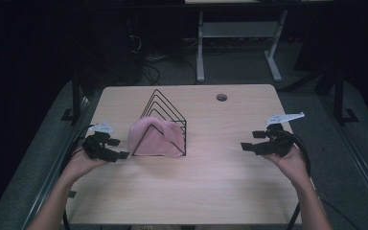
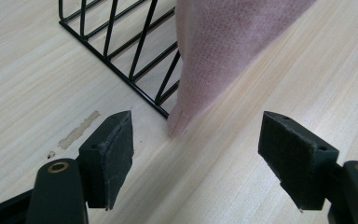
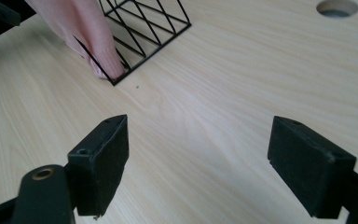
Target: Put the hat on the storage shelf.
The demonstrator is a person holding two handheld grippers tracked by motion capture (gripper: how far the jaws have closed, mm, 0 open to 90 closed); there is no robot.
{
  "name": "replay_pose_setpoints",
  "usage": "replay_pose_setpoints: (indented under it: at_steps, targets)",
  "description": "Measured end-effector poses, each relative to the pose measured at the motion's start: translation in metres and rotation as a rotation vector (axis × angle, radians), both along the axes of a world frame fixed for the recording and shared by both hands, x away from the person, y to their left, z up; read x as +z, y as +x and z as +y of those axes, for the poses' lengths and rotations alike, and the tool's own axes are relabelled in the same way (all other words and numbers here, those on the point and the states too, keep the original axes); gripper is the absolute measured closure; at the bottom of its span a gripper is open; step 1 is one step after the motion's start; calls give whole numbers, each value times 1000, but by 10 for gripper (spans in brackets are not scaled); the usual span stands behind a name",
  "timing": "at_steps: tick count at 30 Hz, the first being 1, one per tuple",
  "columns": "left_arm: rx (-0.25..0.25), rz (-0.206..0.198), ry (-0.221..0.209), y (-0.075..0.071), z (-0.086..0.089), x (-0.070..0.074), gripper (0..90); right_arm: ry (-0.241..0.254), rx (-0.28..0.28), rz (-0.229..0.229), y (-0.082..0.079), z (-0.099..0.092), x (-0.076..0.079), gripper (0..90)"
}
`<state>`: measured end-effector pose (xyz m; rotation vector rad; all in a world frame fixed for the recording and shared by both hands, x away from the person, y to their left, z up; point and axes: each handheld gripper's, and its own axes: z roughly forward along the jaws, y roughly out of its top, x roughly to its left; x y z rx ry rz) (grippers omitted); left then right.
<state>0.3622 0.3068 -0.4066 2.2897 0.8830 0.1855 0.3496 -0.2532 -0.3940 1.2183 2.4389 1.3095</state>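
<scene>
Lab or office workroom: wooden desk [image 1: 220,191] with cable hole [image 1: 222,97], white-legged desk [image 1: 239,33] behind, floor cables [image 1: 148,72].

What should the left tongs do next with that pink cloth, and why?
Probably ease the left tongs forward a little, toward the pink cloth. Its corner lies on the table just ahead of the wide-open jaws, at the foot of the black wire rack, and nothing is gripped yet. The right tongs are open too, farther off.
</scene>
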Motion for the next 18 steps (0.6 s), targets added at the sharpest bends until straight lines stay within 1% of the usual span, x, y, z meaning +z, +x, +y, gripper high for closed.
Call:
replay_pose_setpoints:
  at_steps: [2,3,6,8,11,12,14,15,16,17,18]
  targets:
    - [7,2,-10,-1,-1,-1,258,1,-5,2,-2,-5,-4,199]
    - [0,0,-1,-2,-1,-1,258,3,-10,2,-4,-7,-6,199]
    - [-2,0,-1,-4,-2,-2,255,11,-25,6,-9,-13,-11,199]
    - [3,1,-15,-5,-2,-3,252,15,-36,13,-12,-19,-15,199]
    - [7,0,-14,-7,-1,-4,249,22,-55,25,-18,-27,-21,199]
    - [12,-1,-25,-8,-1,-5,249,25,-60,27,-20,-29,-23,199]
    - [8,1,-15,-9,-1,-5,247,26,-69,28,-24,-33,-27,199]
    - [17,0,-28,-10,-1,-7,247,25,-74,34,-26,-35,-28,199]
    - [17,1,-23,-11,-1,-7,247,25,-81,35,-28,-37,-30,199]
    - [25,-2,-29,-13,-1,-8,247,26,-83,31,-29,-39,-32,199]
    - [23,-4,-26,-14,-1,-9,247,26,-88,40,-31,-41,-34,199]
